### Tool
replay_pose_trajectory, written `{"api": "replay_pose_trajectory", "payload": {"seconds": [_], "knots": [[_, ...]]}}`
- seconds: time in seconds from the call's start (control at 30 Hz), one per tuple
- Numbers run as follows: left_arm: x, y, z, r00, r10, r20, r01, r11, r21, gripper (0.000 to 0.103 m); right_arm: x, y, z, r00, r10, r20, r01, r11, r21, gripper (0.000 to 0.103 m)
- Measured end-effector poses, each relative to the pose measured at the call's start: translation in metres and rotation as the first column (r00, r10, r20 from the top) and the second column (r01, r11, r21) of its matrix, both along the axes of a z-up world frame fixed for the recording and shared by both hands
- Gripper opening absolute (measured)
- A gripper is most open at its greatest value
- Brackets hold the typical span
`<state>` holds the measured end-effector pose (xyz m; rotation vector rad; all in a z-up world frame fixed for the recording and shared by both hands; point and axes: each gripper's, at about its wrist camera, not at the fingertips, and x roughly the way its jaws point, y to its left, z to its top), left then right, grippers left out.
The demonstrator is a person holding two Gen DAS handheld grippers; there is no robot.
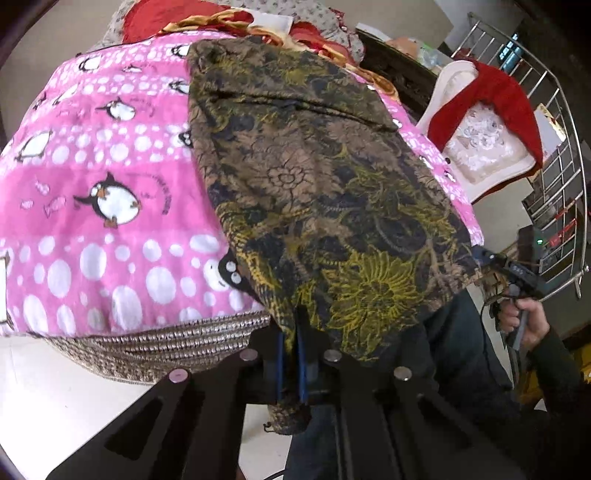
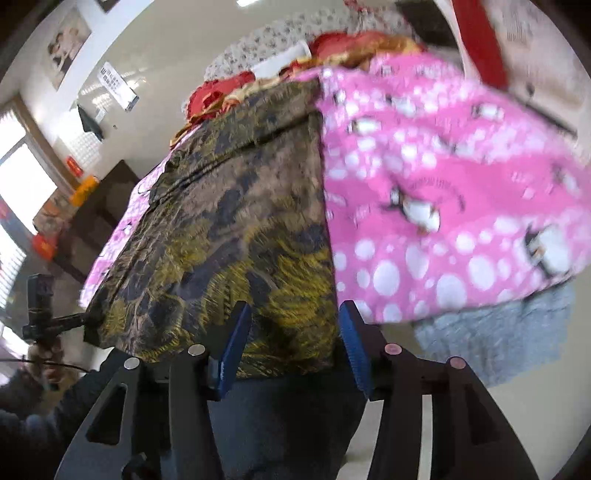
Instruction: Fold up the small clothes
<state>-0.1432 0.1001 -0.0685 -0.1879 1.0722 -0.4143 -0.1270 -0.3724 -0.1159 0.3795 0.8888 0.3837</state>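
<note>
A brown garment with a yellow and dark floral print (image 1: 325, 192) lies spread flat on a pink fleece blanket printed with penguins and white dots (image 1: 92, 177), running from the upper centre of the left wrist view down to its lower centre. Its near hem hangs over the blanket's edge, above a strip of woven brown-and-white cloth (image 1: 166, 347) that shows beneath the blanket.

The left claw (image 1: 291, 332) sits at the bottom centre of its view, its blue pads drawn together and clamped on the near left corner of the garment's hem; a small flap of the fabric hangs below the pads.

In the right wrist view, which is motion-blurred, the right claw (image 2: 295, 332) stands apart at the bottom centre, with the garment's near edge (image 2: 229, 229) lying between the blue pads (image 2: 236, 343). Whether either pad touches the fabric is hard to say through the blur, though there looks to be a gap on both sides. The same claw appears at the right edge of the left wrist view, by the garment's right corner, held by a hand (image 1: 524, 321) in a dark sleeve.

Crumpled red and gold bedding (image 1: 207, 18) lies at the top of the frame beyond the blanket. A white chair draped with red cloth (image 1: 491, 122) stands at the upper right, next to a steel railing (image 1: 561, 166).
</note>
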Motion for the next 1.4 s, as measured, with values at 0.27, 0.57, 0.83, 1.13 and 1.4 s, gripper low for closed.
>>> {"api": "replay_pose_trajectory", "payload": {"seconds": [0.27, 0.57, 0.83, 1.13, 1.4], "knots": [[0.009, 0.004, -0.015, 0.999, 0.033, -0.041, -0.033, 0.999, -0.003, 0.006, 0.019, -0.01, -0.026, 0.994, 0.112, 0.018, -0.113, 0.989, 0.098, 0.052], [0.003, 0.012, -0.011, 0.997, 0.068, -0.028, -0.07, 0.995, -0.066, 0.004, 0.018, -0.003, -0.026, 0.951, 0.31, 0.02, -0.309, 0.937, 0.166, 0.013], [0.012, 0.011, -0.017, 0.996, 0.069, -0.055, -0.072, 0.995, -0.071, 0.005, 0.031, 0.005, -0.03, 0.954, 0.3, -0.006, -0.296, 0.945, 0.141, 0.014], [-0.004, 0.028, 0.007, 0.994, 0.104, 0.012, -0.101, 0.983, -0.152, 0.003, 0.006, 0.003, 0.026, 0.928, 0.351, 0.129, -0.363, 0.928, 0.086, 0.003], [-0.039, 0.058, 0.057, 0.985, 0.128, 0.114, -0.096, 0.963, -0.251, 0.002, -0.027, -0.003, 0.116, 0.874, 0.35, 0.338, -0.388, 0.921, 0.048, 0.003]]}}
